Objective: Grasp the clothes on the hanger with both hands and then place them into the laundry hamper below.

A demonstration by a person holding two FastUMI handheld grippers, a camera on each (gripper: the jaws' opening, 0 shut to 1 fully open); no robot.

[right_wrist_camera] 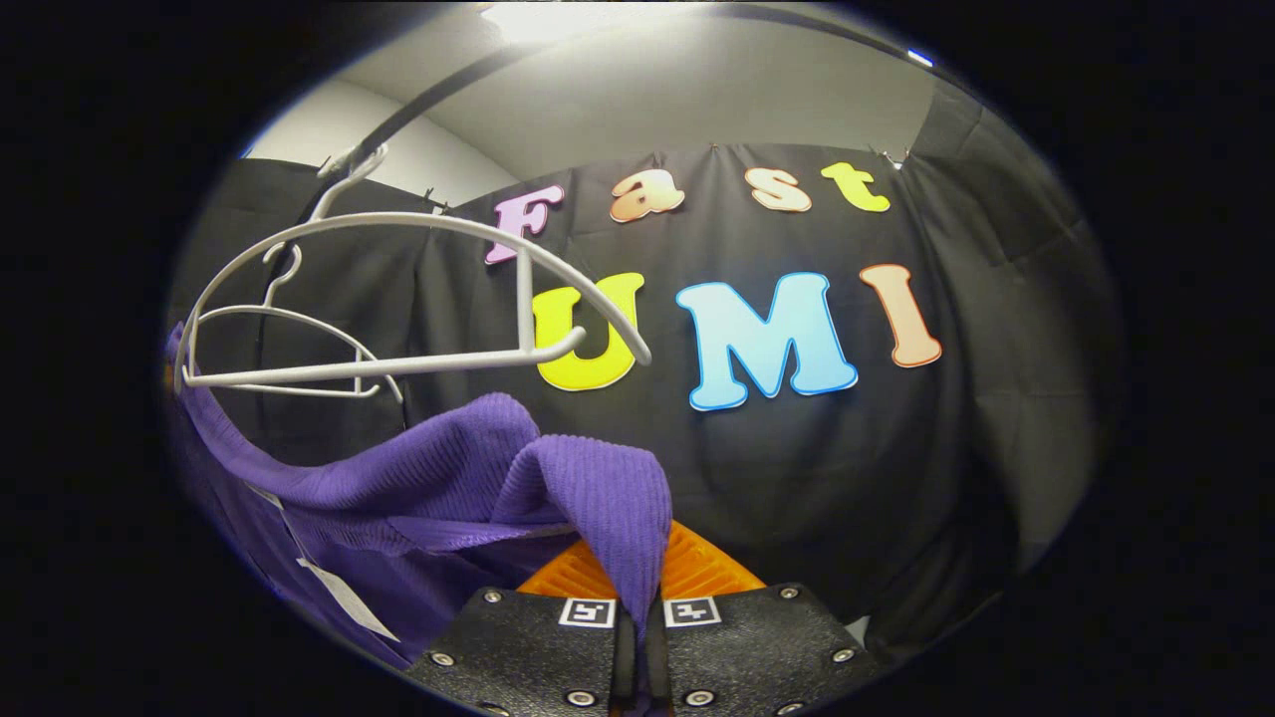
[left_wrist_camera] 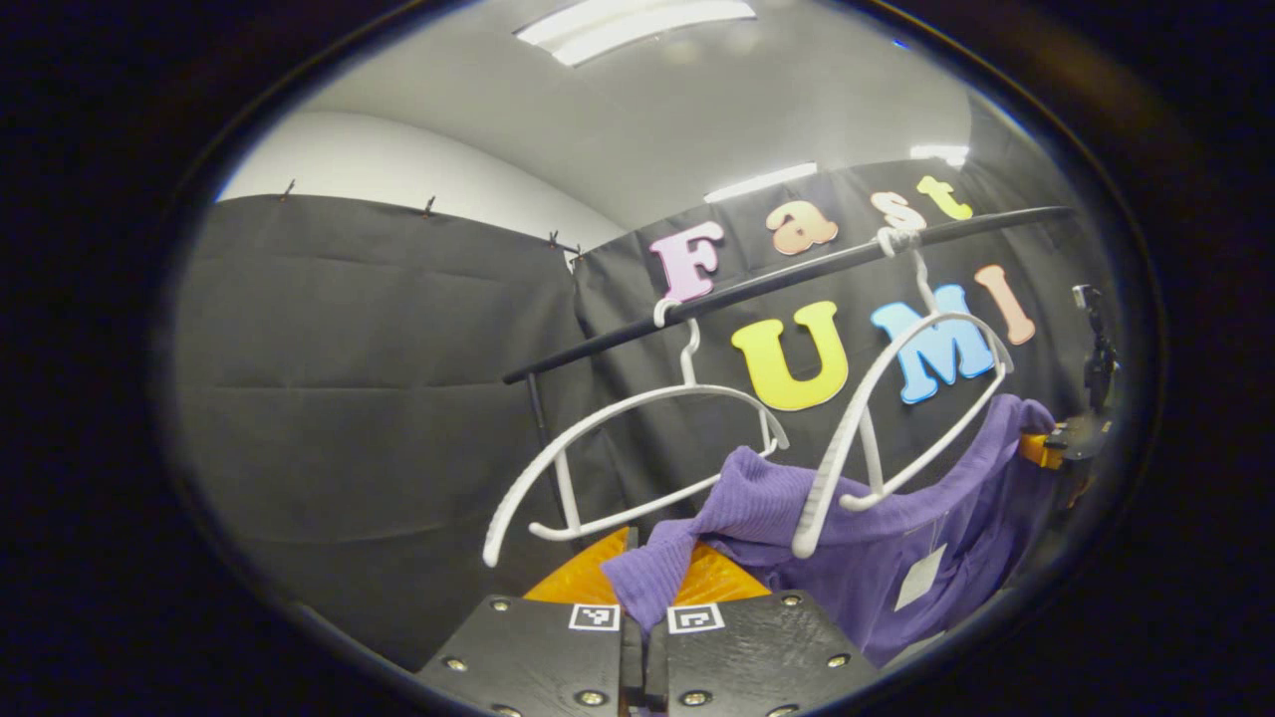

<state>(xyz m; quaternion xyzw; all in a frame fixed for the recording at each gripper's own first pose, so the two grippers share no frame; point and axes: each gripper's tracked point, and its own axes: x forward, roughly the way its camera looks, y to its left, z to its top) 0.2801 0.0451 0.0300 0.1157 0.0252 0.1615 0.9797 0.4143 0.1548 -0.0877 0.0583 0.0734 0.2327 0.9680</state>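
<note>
One purple garment hangs between the two tools, off the hangers. In the left gripper view it drapes from about 3 o'clock down to 6 o'clock, with a pale tag on its front. One corner of it runs down into the left tool, whose two fingers are clenched on the cloth with almost no gap. At 3 o'clock, at the garment's far end, sits the other tool's body, too small and dim to read its fingers from here.

Two white hangers hang on one dark rail. The left hanger is bare and stands free of the garment at about 8 o'clock. The right hanger hangs tilted with its lower end lying against the purple cloth.

In the right gripper view the right tool is likewise clenched on a fold of the garment, which rises from between its fingers and sweeps away toward 9 o'clock. The two hangers show again at 10 o'clock, the nearer one large and above the cloth, the farther one behind it; whether the nearer one touches the garment at its left tip is hard to tell.

From 12 to 4 o'clock there is open room in front of the black wall.
</note>
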